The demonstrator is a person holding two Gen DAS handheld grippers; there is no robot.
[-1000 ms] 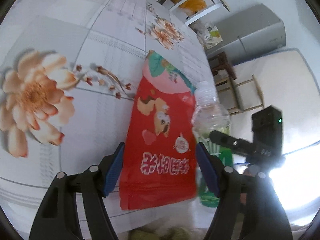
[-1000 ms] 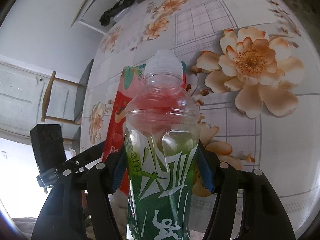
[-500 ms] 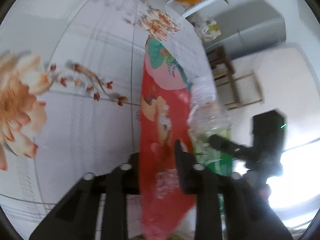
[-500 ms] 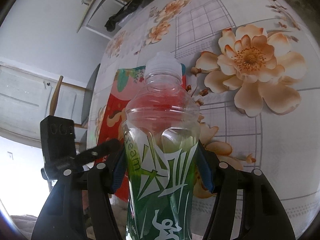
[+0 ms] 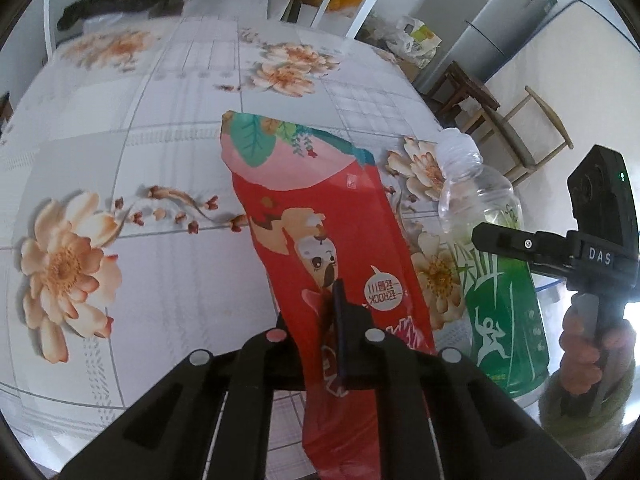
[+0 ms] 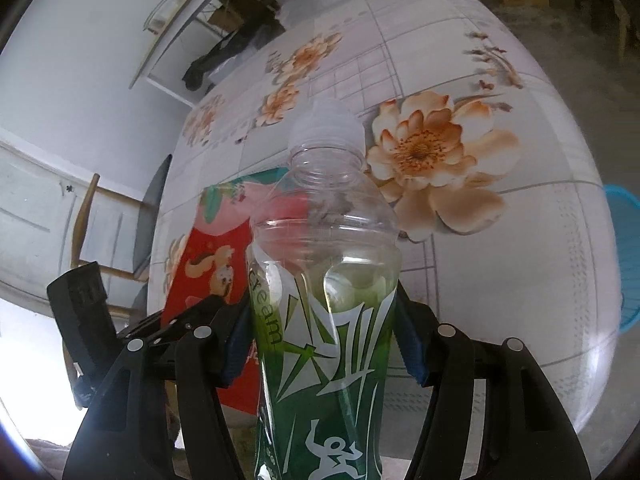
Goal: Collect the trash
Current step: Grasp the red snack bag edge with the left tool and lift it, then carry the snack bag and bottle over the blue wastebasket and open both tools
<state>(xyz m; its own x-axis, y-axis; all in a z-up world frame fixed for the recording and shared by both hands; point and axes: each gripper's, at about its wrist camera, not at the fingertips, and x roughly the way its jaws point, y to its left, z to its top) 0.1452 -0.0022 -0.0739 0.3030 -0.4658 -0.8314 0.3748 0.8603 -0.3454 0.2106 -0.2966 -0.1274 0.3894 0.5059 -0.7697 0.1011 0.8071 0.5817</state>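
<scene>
The left gripper [image 5: 335, 312] has just been closing and pinches the red snack bag [image 5: 320, 216], while the right gripper [image 6: 322, 344] clamps the green-labelled bottle [image 6: 324, 280].

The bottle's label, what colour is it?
Green with white markings on the bottle, clearest in the right wrist view.

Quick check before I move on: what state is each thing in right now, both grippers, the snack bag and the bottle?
Left gripper: jaws just closed, shut on the snack bag.
Snack bag: red, pinched, creased lengthwise.
Right gripper: shut on the bottle.
Bottle: capped, nearly empty, held by its green label.
</scene>
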